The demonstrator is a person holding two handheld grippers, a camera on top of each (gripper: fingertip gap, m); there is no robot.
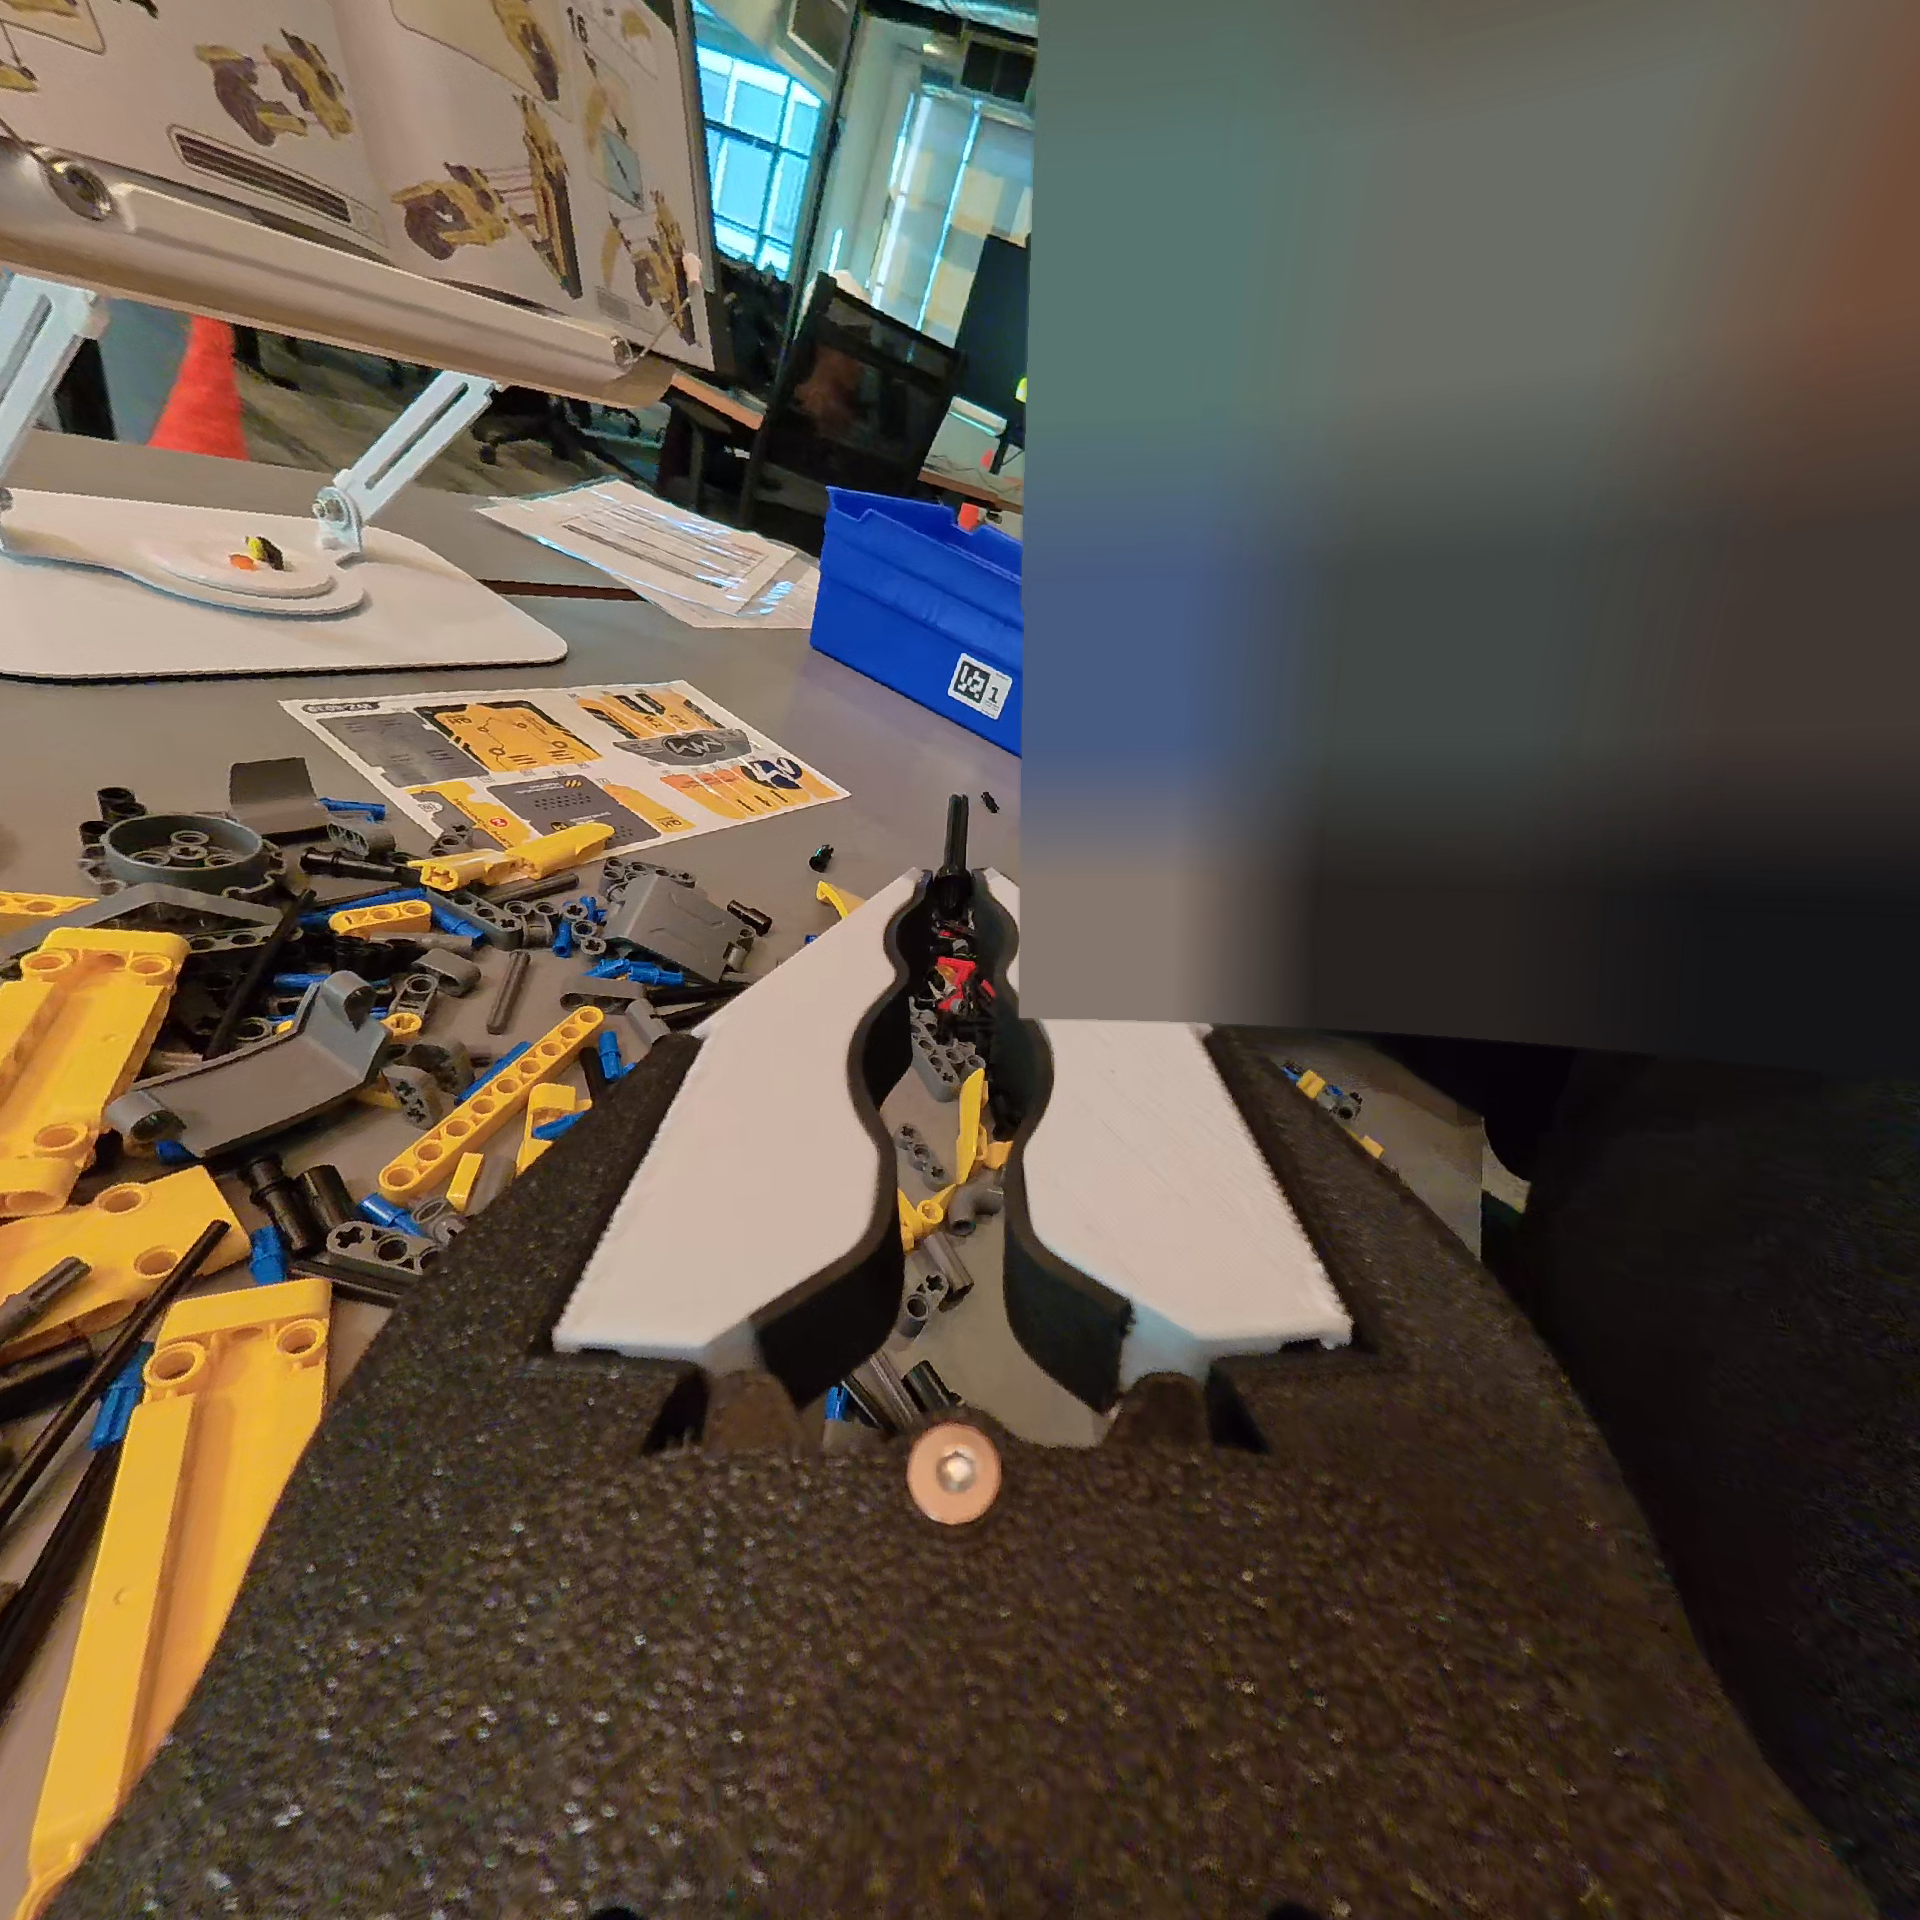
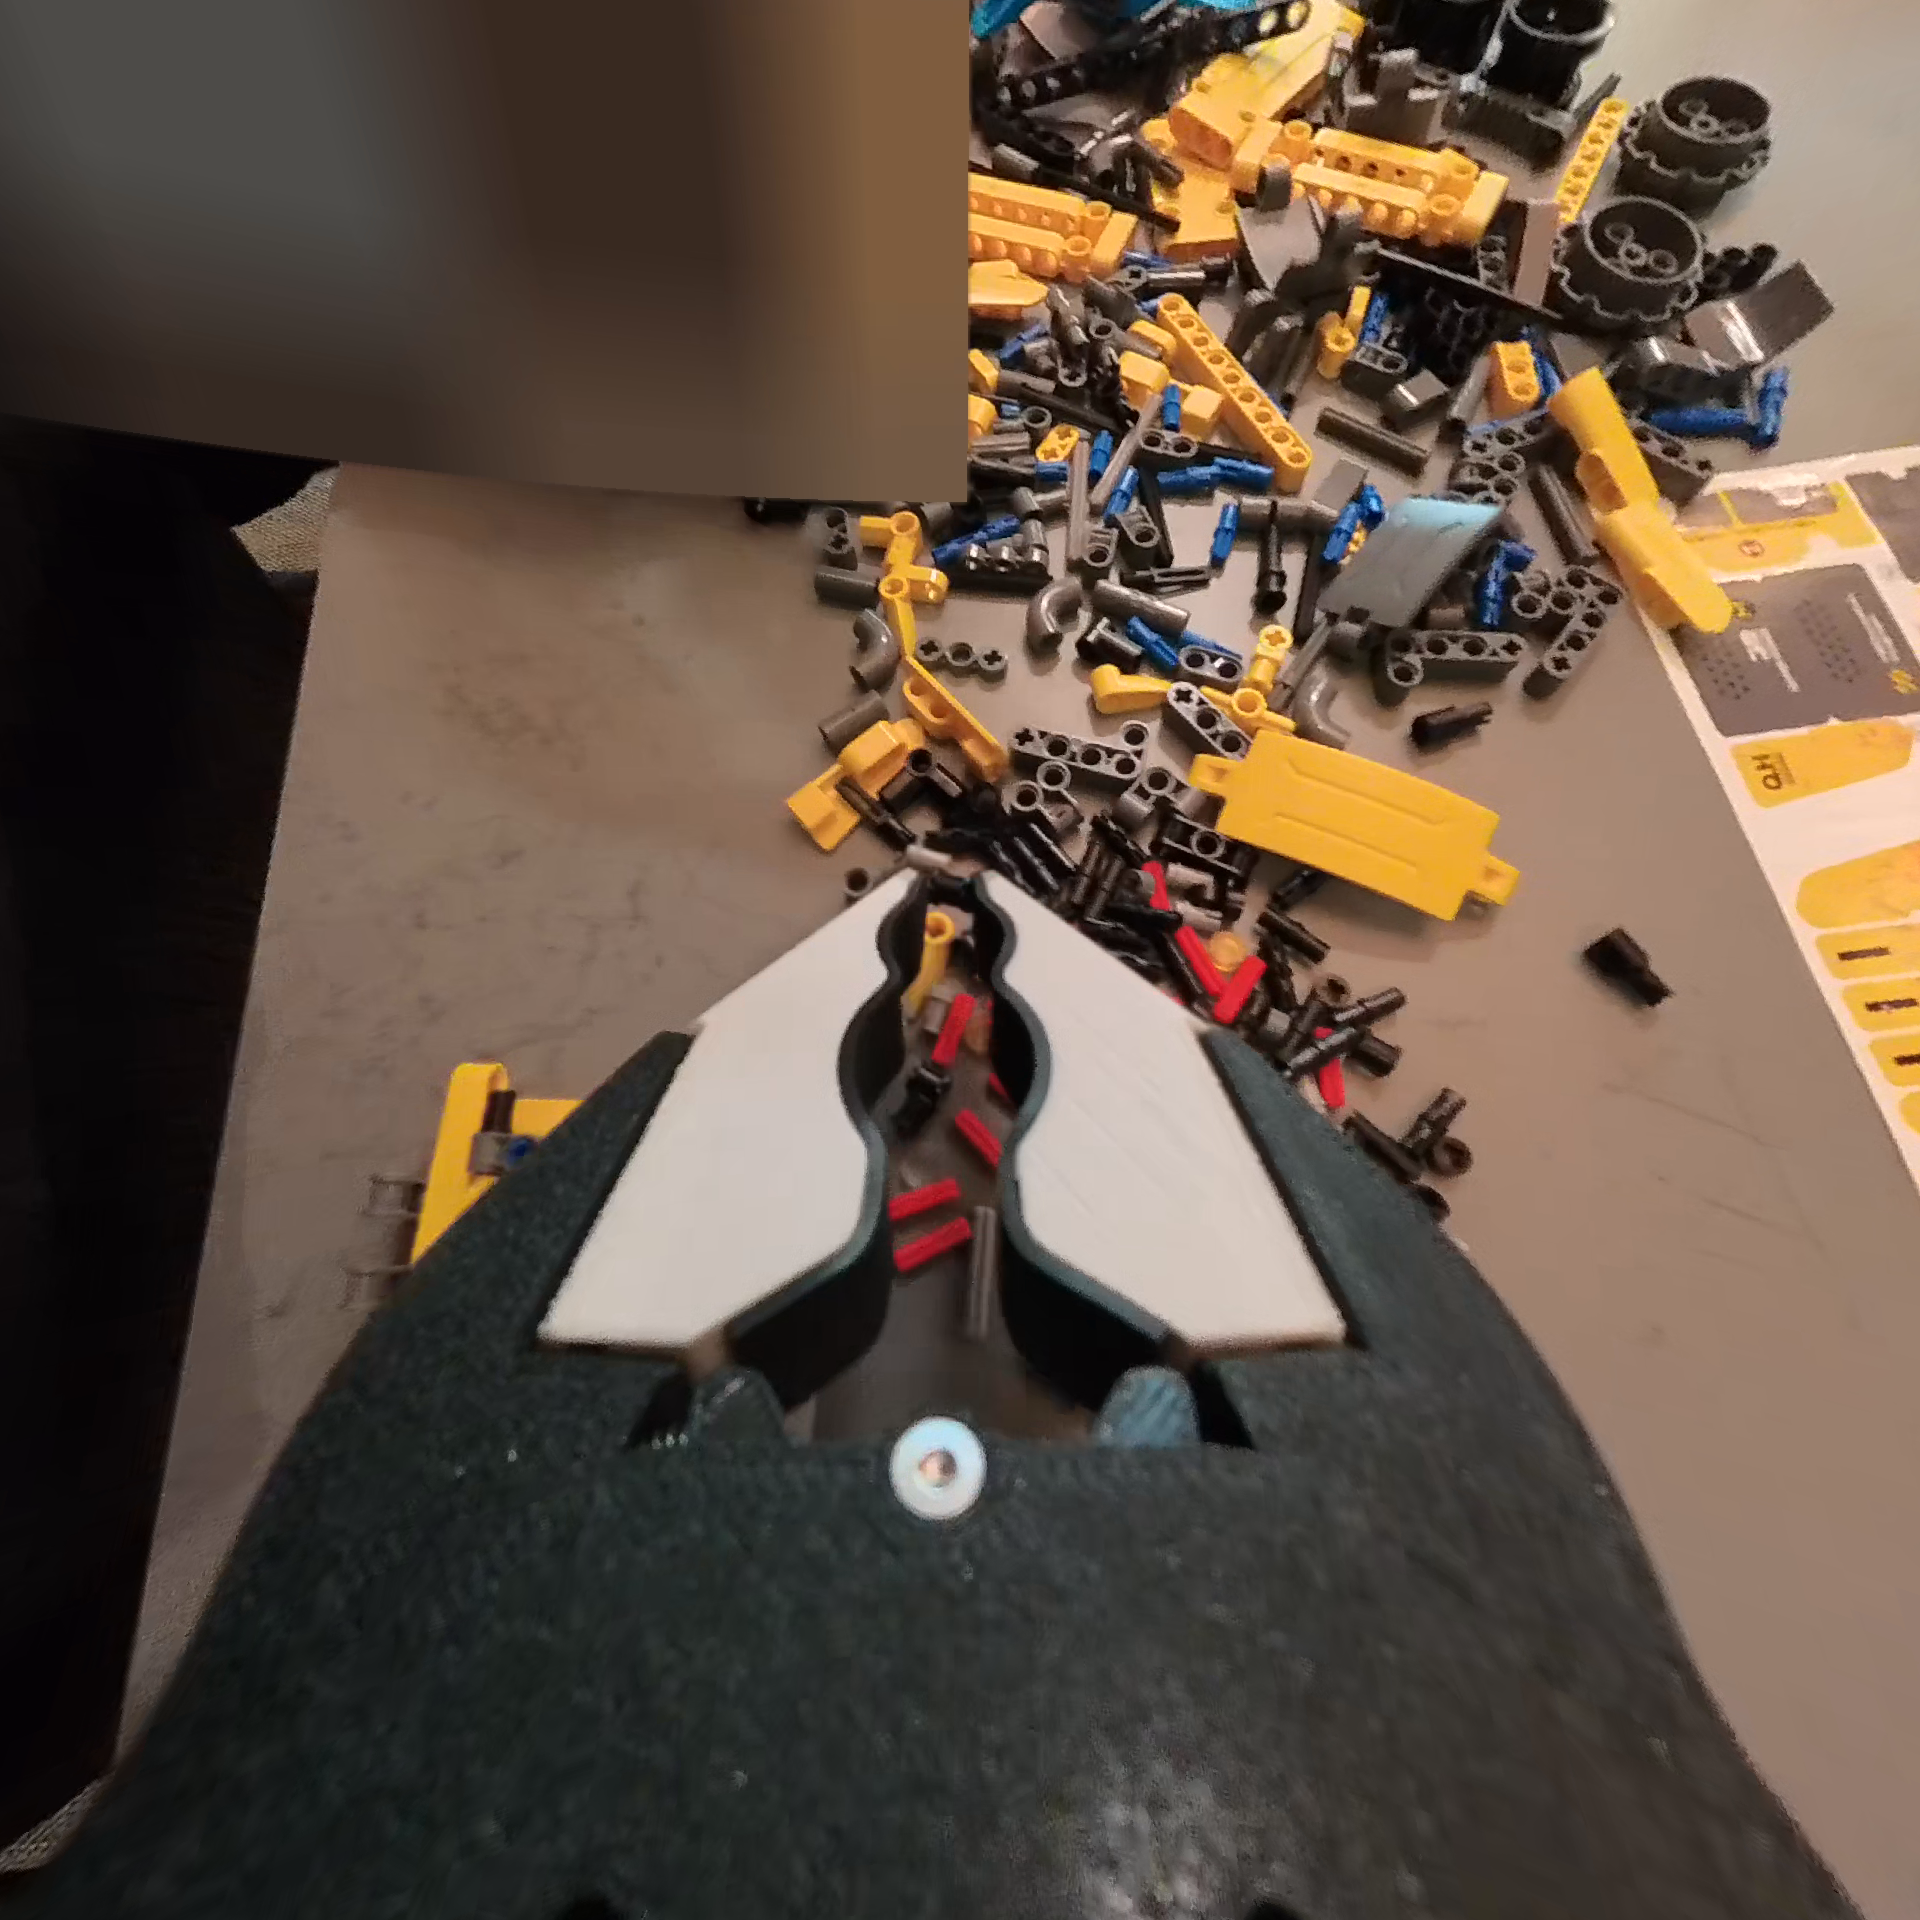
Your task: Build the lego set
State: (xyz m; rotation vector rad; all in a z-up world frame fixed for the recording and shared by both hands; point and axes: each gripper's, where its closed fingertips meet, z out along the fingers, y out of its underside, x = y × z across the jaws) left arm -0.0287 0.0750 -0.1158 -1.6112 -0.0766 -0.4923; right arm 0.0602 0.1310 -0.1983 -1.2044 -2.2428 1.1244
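Note:
My left gripper (image 1: 953, 883) has white fingers (image 1: 769, 1122) with black pads. It is shut on a thin black pin (image 1: 955, 831) that sticks up past the tips, held above the grey table (image 1: 914, 748). A pile of yellow, grey, black and blue building parts (image 1: 312, 1039) lies to its left. My right gripper (image 2: 948, 881) hangs over a heap of black and red pins (image 2: 1195, 935). Its jaws are almost together, with a small light grey pin (image 2: 928, 859) at the tips. Red pins (image 2: 928, 1221) lie on the table under its fingers.
An open instruction booklet (image 1: 436, 156) rests on a white stand (image 1: 260, 613) at the back left. A sticker sheet (image 1: 582, 758) lies behind the pile; it also shows in the right wrist view (image 2: 1818, 727). A blue bin (image 1: 914, 603) and papers (image 1: 665, 551) sit farther back. The table edge (image 2: 291, 831) runs along the left. Across from one pair of fingers to the other is roughly 15 cm.

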